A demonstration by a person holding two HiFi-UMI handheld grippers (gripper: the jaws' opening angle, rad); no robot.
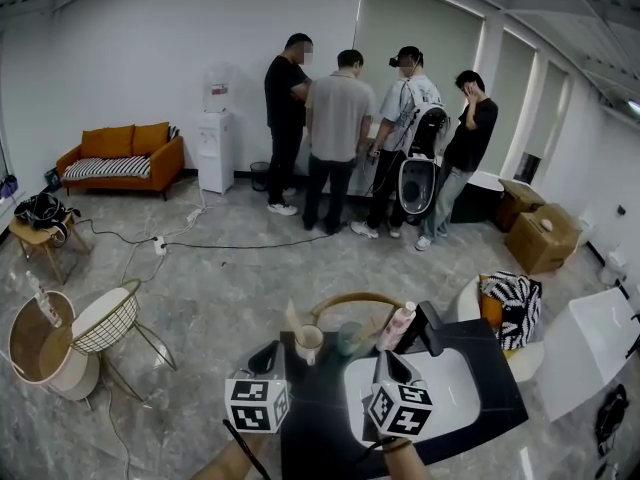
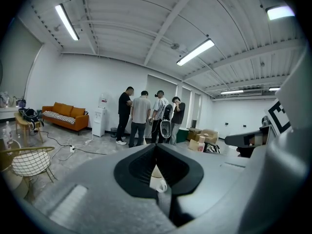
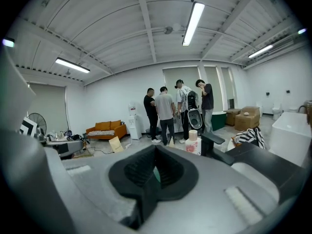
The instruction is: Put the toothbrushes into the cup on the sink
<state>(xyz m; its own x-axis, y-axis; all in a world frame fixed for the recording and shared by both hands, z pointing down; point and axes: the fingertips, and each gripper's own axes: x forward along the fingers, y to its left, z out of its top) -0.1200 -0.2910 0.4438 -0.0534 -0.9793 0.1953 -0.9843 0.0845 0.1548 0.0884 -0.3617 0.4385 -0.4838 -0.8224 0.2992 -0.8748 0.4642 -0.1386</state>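
- While both grippers hover over the near edge of the black counter [image 1: 310,423], the left gripper [image 1: 266,356] sits at about 7 o'clock in the head view. Its jaws are pressed together at the tips [image 2: 156,145], and I see nothing pinched between them.
- From those jaw tips, a white mug [image 1: 308,344] stands upright on the counter at about 2 o'clock in the head view. In the left gripper view the mug [image 2: 157,182] shows through the gap under the closed tips, so it lies almost straight ahead of that gripper and near it.
- Just right of the mug stands a pale green cup [image 1: 350,338], also upright. Which of the two is the cup meant by the task I cannot tell.
- No toothbrush can be made out in any view, so neither its place nor the way its long axis lies can be given. By my judgement the next move has to start with finding one.
- A pink-topped bottle [image 1: 399,325] stands next, at 12 o'clock from the right gripper.
- The right gripper [image 1: 390,365] hangs over the white basin of the sink [image 1: 460,388]. Its jaws are also closed tip to tip [image 3: 156,147] and hold nothing. A sliver of the green cup [image 3: 155,174] shows through their gap, and in the head view that cup lies at 10 o'clock from them.
- Judged from this, the left hand is better lined up for the mug and the right hand for the green cup.
- A black tap [image 1: 432,330] stands at 1 o'clock from the right gripper.
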